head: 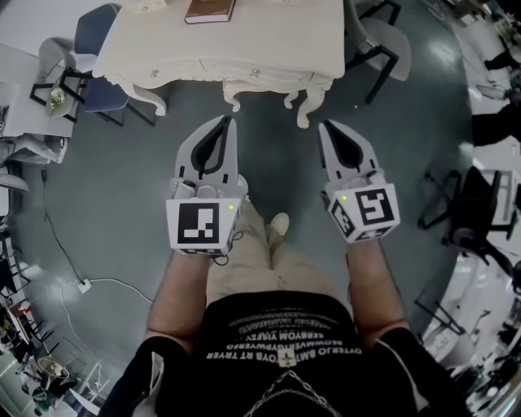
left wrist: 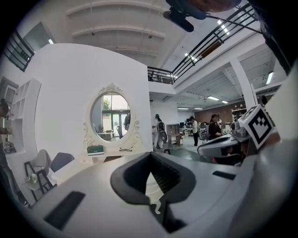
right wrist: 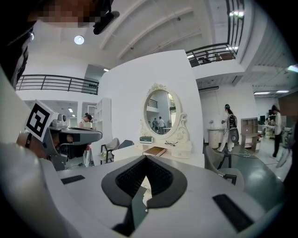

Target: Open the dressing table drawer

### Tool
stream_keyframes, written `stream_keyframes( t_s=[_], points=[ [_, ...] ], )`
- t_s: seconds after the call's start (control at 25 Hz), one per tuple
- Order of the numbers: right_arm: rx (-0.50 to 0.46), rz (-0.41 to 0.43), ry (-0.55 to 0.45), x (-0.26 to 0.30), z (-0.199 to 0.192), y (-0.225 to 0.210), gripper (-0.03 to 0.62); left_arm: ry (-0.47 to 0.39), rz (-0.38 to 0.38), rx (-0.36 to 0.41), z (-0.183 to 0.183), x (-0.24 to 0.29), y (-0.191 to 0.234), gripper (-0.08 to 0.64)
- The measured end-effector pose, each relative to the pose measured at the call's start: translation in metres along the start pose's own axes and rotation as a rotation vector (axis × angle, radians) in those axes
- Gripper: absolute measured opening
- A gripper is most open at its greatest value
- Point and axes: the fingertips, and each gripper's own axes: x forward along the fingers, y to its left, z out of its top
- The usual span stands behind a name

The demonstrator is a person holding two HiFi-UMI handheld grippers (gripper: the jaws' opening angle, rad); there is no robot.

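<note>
The white dressing table point(head: 273, 37) stands ahead of me at the top of the head view, its drawer front with a small knob point(head: 255, 73) facing me. Both grippers hang in the air short of it, over the grey floor. My left gripper point(head: 229, 120) is shut and holds nothing; my right gripper point(head: 324, 125) is likewise shut and empty. In the left gripper view the shut left gripper point(left wrist: 150, 155) points toward the table's oval mirror point(left wrist: 110, 116). In the right gripper view the right gripper point(right wrist: 145, 158) points at the mirror point(right wrist: 159, 111) and tabletop point(right wrist: 186, 159).
A brown book point(head: 210, 10) lies on the tabletop, with glasses point(right wrist: 171, 143) and a green box point(right wrist: 145, 138) by the mirror. A blue chair point(head: 96, 49) stands left of the table, a grey chair point(head: 383, 41) right. A cable and power strip point(head: 82, 285) lie on the floor.
</note>
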Motion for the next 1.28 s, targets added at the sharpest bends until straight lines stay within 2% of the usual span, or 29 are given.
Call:
stream_keyframes(
  t_s=[0.12, 0.32, 0.4, 0.52, 0.72, 0.84, 1.0, 1.28],
  points=[
    [0.000, -0.009, 0.001, 0.012, 0.004, -0.001, 0.002, 0.002, -0.015, -0.003, -0.002, 0.011, 0.008, 0.003],
    [-0.011, -0.039, -0.005, 0.033, 0.011, -0.007, 0.002, 0.002, -0.066, 0.055, -0.003, 0.037, 0.021, 0.003],
    [-0.012, -0.054, -0.004, 0.041, 0.012, -0.013, 0.002, -0.003, -0.075, 0.044, 0.000, 0.049, 0.026, 0.004],
    [-0.003, -0.068, 0.006, 0.055, 0.012, -0.018, 0.002, -0.009, -0.071, -0.002, 0.006, 0.062, 0.039, 0.003],
    [-0.010, -0.087, 0.000, 0.078, 0.020, -0.026, 0.002, -0.002, -0.070, 0.010, 0.006, 0.078, 0.058, 0.003],
    [-0.023, -0.100, 0.000, 0.089, 0.024, -0.028, 0.002, 0.015, -0.078, 0.054, 0.002, 0.083, 0.070, 0.003],
    [-0.021, -0.112, -0.004, 0.103, 0.026, -0.034, 0.002, 0.014, -0.066, 0.010, 0.004, 0.094, 0.080, 0.003],
    [-0.008, -0.111, 0.004, 0.134, 0.026, -0.040, 0.002, 0.029, -0.071, 0.014, 0.000, 0.118, 0.099, 0.003]
  ],
)
